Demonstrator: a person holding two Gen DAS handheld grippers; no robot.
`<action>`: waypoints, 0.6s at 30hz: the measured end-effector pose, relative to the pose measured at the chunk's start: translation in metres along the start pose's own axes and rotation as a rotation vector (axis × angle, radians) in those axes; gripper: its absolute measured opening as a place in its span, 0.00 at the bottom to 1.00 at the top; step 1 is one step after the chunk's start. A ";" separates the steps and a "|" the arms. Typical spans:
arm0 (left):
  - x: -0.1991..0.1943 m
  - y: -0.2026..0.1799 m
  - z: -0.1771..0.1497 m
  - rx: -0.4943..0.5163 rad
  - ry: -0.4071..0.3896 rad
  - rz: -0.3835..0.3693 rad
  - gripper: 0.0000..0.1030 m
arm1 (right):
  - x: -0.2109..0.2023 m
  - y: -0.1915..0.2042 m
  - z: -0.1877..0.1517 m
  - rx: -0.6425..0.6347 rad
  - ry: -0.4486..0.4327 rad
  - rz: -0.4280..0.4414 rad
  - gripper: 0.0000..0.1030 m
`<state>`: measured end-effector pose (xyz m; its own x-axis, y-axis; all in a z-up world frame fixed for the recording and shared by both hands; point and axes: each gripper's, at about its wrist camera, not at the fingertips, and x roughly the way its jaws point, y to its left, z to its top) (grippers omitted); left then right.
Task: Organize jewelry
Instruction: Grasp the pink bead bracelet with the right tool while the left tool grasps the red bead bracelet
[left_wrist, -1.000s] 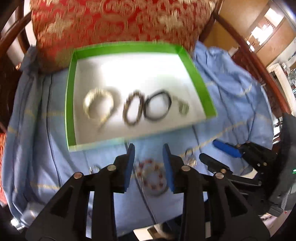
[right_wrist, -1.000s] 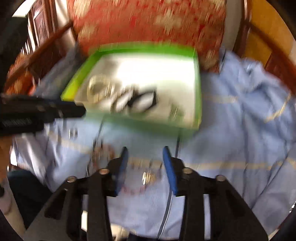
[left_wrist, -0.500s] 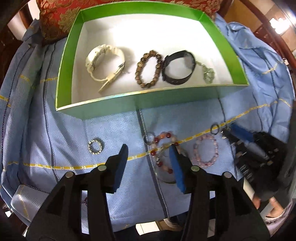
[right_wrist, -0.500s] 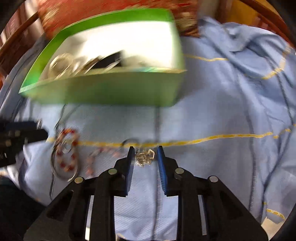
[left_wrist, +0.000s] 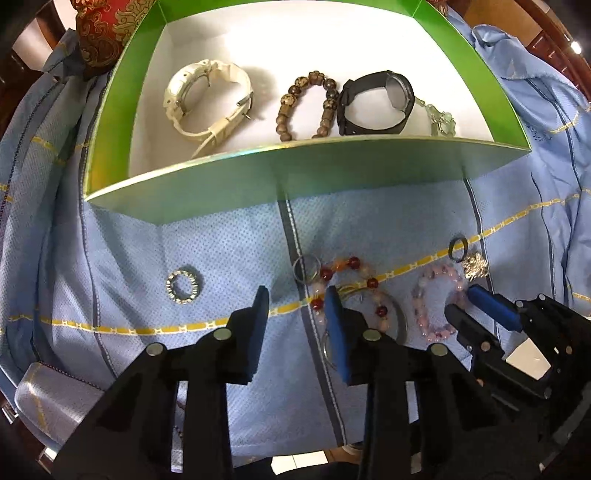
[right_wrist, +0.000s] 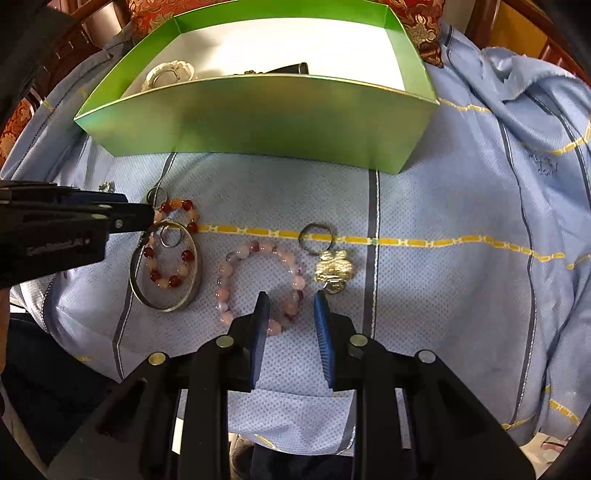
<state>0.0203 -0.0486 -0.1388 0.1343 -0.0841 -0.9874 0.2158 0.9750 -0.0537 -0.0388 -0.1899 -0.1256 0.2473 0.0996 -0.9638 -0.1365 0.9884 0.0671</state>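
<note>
A green box (left_wrist: 303, 184) with a white floor holds a white watch (left_wrist: 207, 99), a brown bead bracelet (left_wrist: 308, 105), a black band (left_wrist: 373, 105) and a small pale chain (left_wrist: 439, 120). On the blue cloth lie a sparkly ring (left_wrist: 183, 287), a red bead bracelet (right_wrist: 170, 243) inside a silver bangle (right_wrist: 166, 304), a pink bead bracelet (right_wrist: 258, 280), a gold charm (right_wrist: 333, 272) and small rings. My left gripper (left_wrist: 297, 299) hangs low over the cloth; its jaws are closing on bare cloth beside the red bracelet. My right gripper (right_wrist: 291, 301) is open astride the pink bracelet's near edge.
The blue cloth (right_wrist: 461, 295) drapes over a wooden seat, bunched into folds at the right. A red and gold cushion (left_wrist: 99, 33) sits behind the box. The box's tall front wall (right_wrist: 258, 122) stands just beyond the loose jewelry. A silver ring (left_wrist: 306, 267) lies ahead of my left fingers.
Both grippers have come down closer to the cloth. The left jaws widened, then narrowed again. The right gripper shifted from over the gold charm to the pink bracelet's edge.
</note>
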 end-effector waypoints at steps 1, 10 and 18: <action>0.003 -0.002 0.000 -0.004 0.002 0.003 0.31 | 0.000 0.001 -0.001 0.000 0.001 -0.001 0.26; 0.014 -0.028 0.000 0.032 -0.037 0.087 0.09 | 0.005 0.010 -0.001 -0.038 -0.031 -0.046 0.20; -0.020 0.004 0.008 -0.047 -0.103 -0.034 0.08 | -0.013 0.006 -0.007 -0.002 -0.086 -0.025 0.08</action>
<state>0.0261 -0.0449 -0.1176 0.2272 -0.1356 -0.9644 0.1764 0.9796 -0.0962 -0.0492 -0.1863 -0.1147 0.3318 0.0843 -0.9396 -0.1313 0.9904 0.0425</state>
